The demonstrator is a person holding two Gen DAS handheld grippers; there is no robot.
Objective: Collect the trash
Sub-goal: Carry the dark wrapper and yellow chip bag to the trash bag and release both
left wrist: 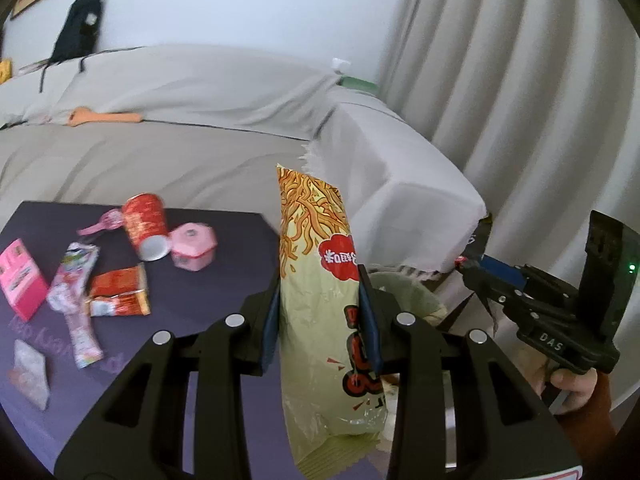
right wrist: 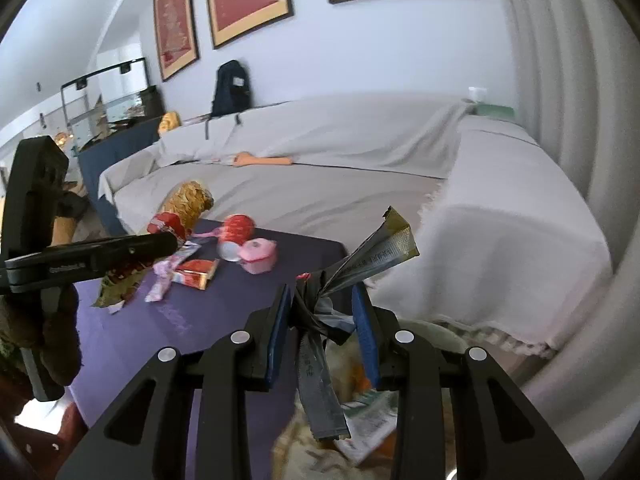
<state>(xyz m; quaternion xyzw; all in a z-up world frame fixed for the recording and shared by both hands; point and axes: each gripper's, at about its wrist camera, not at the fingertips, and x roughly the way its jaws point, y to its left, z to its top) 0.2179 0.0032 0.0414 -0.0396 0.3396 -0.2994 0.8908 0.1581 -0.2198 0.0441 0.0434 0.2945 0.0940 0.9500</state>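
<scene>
My left gripper [left wrist: 320,312] is closed on a noodle bag [left wrist: 320,300], its pads pressed into both sides so the bag stands upright between them, top end up and lower end hanging below the fingers. My right gripper [right wrist: 322,320] is clamped on a crumpled dark wrapper [right wrist: 340,280]; 1 end fans up past the fingertips and a strip dangles below.

Both loads are off the table [left wrist: 208,280] and at its right edge, over the bin [left wrist: 408,292] that sits on the floor between table and sofa [left wrist: 200,152]. In the right view I look down past the wrapper onto paper and packets already lying in there, though the blur makes it hard to say exactly what they are.

So I judge this as the drop step for 2 pieces at once. Next I need each piece squarely above the bin mouth, then to open the fingers. The tall bag may tip against the rim, so I would lower it first. The wrapper is light and may cling to a pad; a small shake could be needed.

More waits on the table: a red cup [left wrist: 146,228] on its side, touching a pink tub [left wrist: 194,246], a pink box [left wrist: 20,280], a red packet [left wrist: 120,296], a long pale wrapper [left wrist: 76,300] and a clear scrap [left wrist: 32,372]. The job looks partway done.
</scene>
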